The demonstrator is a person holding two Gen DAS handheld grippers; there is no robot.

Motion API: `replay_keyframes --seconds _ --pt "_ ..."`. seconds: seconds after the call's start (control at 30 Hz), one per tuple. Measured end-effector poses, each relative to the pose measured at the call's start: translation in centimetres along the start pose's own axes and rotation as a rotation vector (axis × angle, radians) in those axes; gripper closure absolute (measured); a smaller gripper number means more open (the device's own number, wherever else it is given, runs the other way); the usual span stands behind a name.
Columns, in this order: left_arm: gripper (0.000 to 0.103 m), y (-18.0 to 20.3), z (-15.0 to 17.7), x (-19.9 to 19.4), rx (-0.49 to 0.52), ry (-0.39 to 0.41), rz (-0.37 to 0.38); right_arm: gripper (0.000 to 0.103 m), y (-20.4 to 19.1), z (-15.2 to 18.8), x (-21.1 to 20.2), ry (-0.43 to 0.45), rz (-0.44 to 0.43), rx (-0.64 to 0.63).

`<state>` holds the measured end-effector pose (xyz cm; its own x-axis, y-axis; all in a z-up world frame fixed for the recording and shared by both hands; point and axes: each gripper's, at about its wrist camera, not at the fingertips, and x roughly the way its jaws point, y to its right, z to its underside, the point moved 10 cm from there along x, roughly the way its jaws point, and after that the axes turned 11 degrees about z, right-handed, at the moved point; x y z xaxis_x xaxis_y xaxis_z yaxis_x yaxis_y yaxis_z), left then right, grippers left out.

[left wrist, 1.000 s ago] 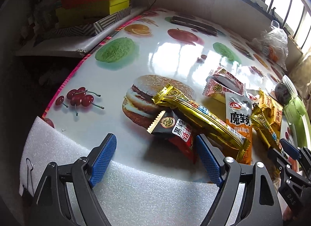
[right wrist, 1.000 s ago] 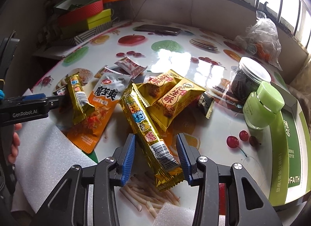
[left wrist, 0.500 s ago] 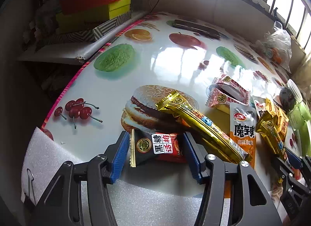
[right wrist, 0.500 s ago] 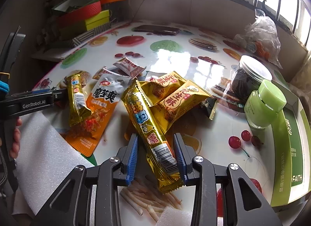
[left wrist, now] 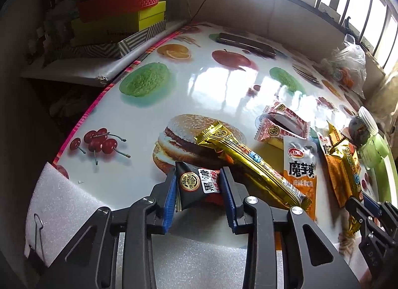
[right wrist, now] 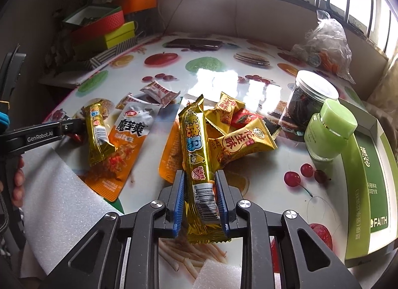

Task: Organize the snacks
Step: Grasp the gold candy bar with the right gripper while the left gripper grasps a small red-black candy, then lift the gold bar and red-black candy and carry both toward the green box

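In the left wrist view my left gripper (left wrist: 197, 187) has its jaws closing on a black snack packet (left wrist: 191, 184); both blue pads press it and it buckles. A long gold bar (left wrist: 248, 162) lies just right of it, over an orange pouch (left wrist: 301, 169). In the right wrist view my right gripper (right wrist: 200, 189) is closing too. Its pads squeeze the barcode end of another long gold snack bar (right wrist: 194, 139), which points away over yellow peanut packets (right wrist: 243, 142). The left gripper's fingers (right wrist: 74, 127) show at the left edge.
Red-and-white packets (left wrist: 281, 124) lie behind the pouch. A dark jar (right wrist: 306, 99), a green bottle (right wrist: 328, 134) and a green box (right wrist: 368, 177) stand at the right, a plastic bag (right wrist: 323, 42) behind. Stacked boxes (left wrist: 117, 20) sit far left. White foam (right wrist: 62, 202) covers the near edge.
Both pairs of jaws have narrowed. The black packet came between the left pads and now buckles. The right pads have closed onto the gold bar, whose far end has tipped up.
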<state>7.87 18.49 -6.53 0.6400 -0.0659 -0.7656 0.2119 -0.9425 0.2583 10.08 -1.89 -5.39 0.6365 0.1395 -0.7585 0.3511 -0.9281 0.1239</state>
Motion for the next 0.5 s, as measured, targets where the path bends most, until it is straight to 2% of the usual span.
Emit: replay_keyframes --seconds 0.37,0.5 --pt "0.075 1.0 0.4 -1.0 0.003 0.024 0.031 0.081 0.9 -0.3 -1.2 0.032 0.007 0.037" --pt "0.075 1.6 1.0 -1.5 0.023 0.005 0.059 0.081 1.3 -0.2 -1.8 0.039 0.010 0.050"
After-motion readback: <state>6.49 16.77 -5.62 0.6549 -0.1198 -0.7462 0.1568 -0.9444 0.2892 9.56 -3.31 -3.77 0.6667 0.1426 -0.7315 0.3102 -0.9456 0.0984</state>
